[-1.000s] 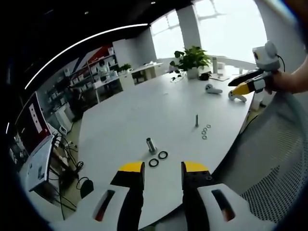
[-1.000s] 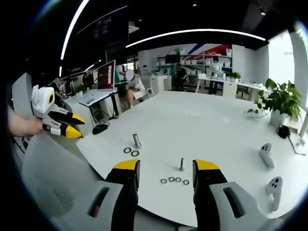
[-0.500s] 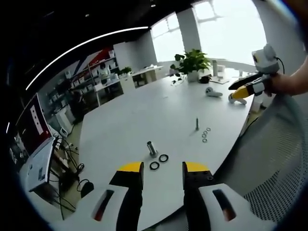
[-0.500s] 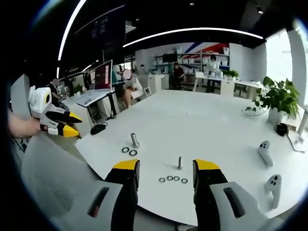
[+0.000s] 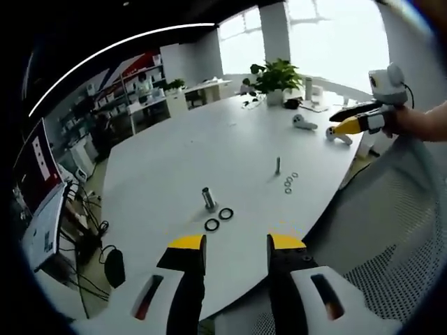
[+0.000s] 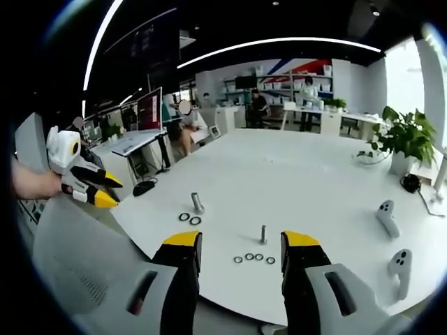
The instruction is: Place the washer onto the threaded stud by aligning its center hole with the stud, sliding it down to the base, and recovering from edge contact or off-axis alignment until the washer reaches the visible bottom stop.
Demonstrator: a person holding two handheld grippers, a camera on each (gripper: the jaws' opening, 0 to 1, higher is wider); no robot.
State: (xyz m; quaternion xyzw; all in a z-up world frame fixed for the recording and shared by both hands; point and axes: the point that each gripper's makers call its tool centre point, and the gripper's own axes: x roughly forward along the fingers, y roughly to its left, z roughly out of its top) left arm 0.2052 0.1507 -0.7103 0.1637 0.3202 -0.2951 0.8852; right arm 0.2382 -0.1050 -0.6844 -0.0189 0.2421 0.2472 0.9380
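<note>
Right gripper [image 6: 235, 246], jaws apart and empty, is hovering off the white table's [image 6: 307, 174] near edge. Left gripper [image 5: 236, 246] is likewise gaping, empty. Thin stud [image 6: 263, 234] is standing upright at 12 o'clock from the right jaws, four washers [image 6: 253, 258] lying just before it; right hand looks nearer. Stout stud [image 5: 208, 198] with two washers [image 5: 218, 219] is sitting at 11 o'clock of the left.

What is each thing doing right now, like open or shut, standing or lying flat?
Left gripper: open, empty.
Right gripper: open, empty.
Thick stud: upright, bare, leaning a bit.
Two big washers: flat on the table beside it.
Thin stud: upright, bare.
Four small washers: flat, in a row by it.
Two controllers: lying on the table.
</note>
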